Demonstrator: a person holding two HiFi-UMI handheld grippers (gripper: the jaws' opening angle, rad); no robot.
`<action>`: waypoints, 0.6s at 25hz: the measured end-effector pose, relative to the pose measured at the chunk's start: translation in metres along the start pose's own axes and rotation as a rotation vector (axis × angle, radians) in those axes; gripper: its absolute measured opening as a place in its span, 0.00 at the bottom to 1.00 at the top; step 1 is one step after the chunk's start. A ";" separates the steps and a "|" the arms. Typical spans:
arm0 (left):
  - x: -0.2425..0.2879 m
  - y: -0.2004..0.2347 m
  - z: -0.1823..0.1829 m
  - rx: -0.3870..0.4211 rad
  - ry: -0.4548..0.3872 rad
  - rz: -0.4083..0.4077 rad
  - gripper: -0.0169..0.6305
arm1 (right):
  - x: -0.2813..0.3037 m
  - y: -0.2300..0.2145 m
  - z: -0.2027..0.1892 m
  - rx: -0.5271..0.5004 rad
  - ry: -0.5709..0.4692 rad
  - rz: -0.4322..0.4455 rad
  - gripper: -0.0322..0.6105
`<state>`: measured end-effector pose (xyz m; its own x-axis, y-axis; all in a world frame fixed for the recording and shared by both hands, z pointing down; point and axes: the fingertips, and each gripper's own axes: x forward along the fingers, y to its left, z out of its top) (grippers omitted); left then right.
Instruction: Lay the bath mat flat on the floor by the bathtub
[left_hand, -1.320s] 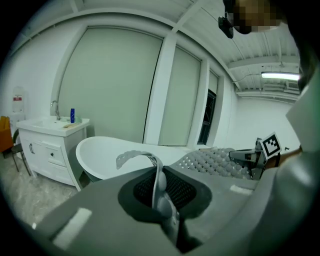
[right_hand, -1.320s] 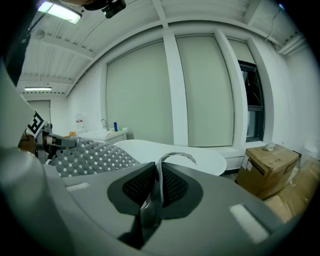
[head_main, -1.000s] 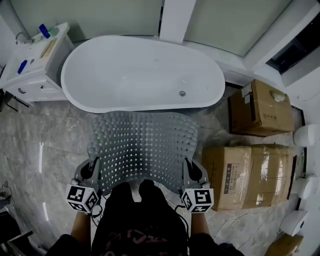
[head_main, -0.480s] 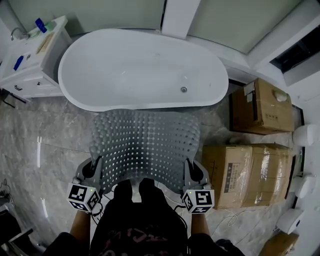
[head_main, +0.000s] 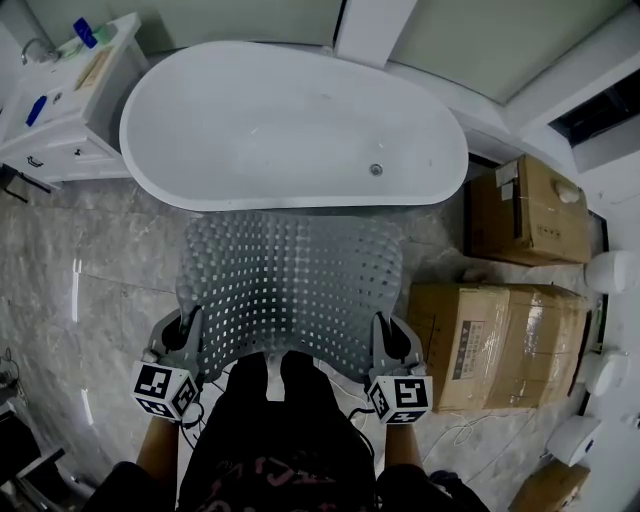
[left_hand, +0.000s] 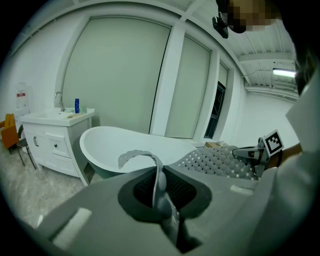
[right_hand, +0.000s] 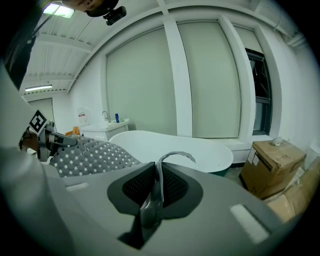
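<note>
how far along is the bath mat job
Done: the grey perforated rubber bath mat is spread open before the white oval bathtub. In hand: left gripper and right gripper clamp its near corners, holding it raised. Left: lower it flat onto the marble floor, release.

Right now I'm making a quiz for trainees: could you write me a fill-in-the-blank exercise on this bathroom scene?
The left gripper and the right gripper are both ____ on the bath mat. The bathtub beyond the mat is ____ in colour. The cardboard boxes stand on the person's ____ side.
Missing words: shut; white; right.
</note>
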<state>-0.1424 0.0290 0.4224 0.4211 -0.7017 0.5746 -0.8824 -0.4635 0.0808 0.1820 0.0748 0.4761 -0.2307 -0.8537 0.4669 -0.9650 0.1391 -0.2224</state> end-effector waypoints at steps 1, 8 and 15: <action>0.000 0.002 -0.002 -0.003 0.001 -0.003 0.05 | 0.002 0.001 -0.002 -0.003 0.004 -0.001 0.14; 0.008 0.015 -0.017 0.018 0.012 -0.013 0.05 | 0.013 0.006 -0.015 -0.013 0.021 -0.004 0.14; 0.019 0.023 -0.037 0.022 0.036 -0.029 0.05 | 0.025 0.013 -0.033 -0.036 0.039 0.006 0.14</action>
<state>-0.1624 0.0250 0.4652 0.4385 -0.6677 0.6016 -0.8647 -0.4959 0.0799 0.1595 0.0713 0.5131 -0.2404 -0.8327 0.4988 -0.9673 0.1625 -0.1949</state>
